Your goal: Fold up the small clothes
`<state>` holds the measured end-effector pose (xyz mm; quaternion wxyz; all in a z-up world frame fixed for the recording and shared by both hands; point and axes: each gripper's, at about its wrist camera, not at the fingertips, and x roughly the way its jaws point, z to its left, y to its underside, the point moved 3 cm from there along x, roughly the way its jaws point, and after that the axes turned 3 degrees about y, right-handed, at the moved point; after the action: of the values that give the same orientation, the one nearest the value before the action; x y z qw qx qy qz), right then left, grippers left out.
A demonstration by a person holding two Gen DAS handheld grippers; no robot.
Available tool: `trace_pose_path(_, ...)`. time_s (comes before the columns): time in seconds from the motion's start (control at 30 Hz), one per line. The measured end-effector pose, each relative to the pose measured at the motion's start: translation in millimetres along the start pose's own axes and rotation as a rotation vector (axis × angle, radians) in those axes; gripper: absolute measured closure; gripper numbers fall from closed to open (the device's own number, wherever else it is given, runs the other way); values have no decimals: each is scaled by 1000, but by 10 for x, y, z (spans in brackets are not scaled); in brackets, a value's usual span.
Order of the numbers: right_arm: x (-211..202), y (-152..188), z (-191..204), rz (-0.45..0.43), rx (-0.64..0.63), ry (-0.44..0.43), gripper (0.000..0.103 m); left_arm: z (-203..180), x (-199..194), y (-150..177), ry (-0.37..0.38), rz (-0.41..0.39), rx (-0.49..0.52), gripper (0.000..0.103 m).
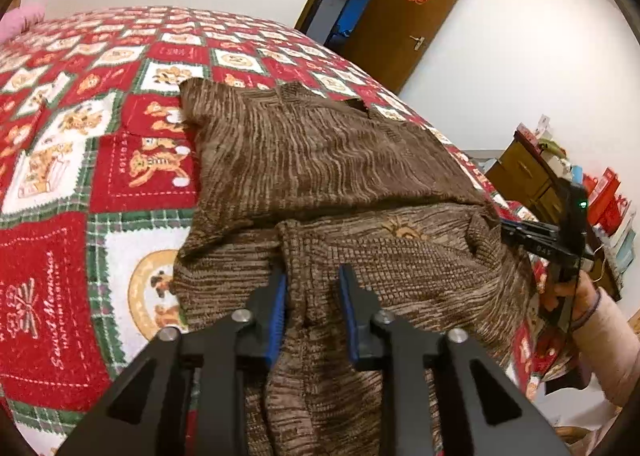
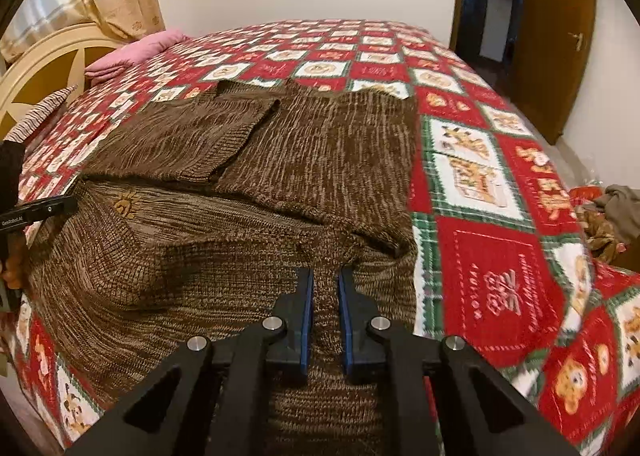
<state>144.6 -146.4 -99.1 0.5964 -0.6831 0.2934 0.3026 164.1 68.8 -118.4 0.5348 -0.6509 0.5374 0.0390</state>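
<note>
A brown knitted sweater (image 1: 320, 160) (image 2: 280, 160) lies spread on the bed, its far half folded over and a small orange sun motif (image 2: 126, 204) on the near part. My left gripper (image 1: 313, 288) is shut on a raised fold of the near hem, with cloth bunched between its blue pads. My right gripper (image 2: 325, 288) is shut on another pinch of the near hem. Each wrist view also shows the other gripper at the sweater's side edge: the right gripper (image 1: 516, 230), held by a hand (image 1: 580, 296), and the left gripper (image 2: 60, 206).
The bed carries a red, white and green patchwork quilt (image 1: 60, 256) (image 2: 500, 256). A pink pillow (image 2: 132, 52) and a cream headboard (image 2: 40, 68) are at the far left. A brown door (image 1: 404, 16), a wooden cabinet (image 1: 528, 176) and a clothes pile (image 2: 612, 216) stand beyond the bed.
</note>
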Motion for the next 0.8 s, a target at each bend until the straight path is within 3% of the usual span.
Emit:
trace_pose_path(0.13,-213,56,5,-47,45,30,93,-98,-88,23,-41,-41,33,93)
trace_pose_path(0.37,-787,116,-25,-191,137,103,93,-184,-303,35,-23,-126,-2,92)
trace_pose_path(0.43,-840,109,-26,-212,133,144,93,-155,-227,31,-28,-94,-11,83)
trace_pose_path(0.5,-776,118,-42,-183,145,145,93,-120,-93,43,-39,-21,-20,51)
trace_pose_path(0.63,-655,194,-88,-144,189,126,93,-105,-45,42,-52,-22,-7,49)
trace_pose_path(0.8,-613,307,-134,-121,208,134,93,-37,-72,28,14,-31,-90,44)
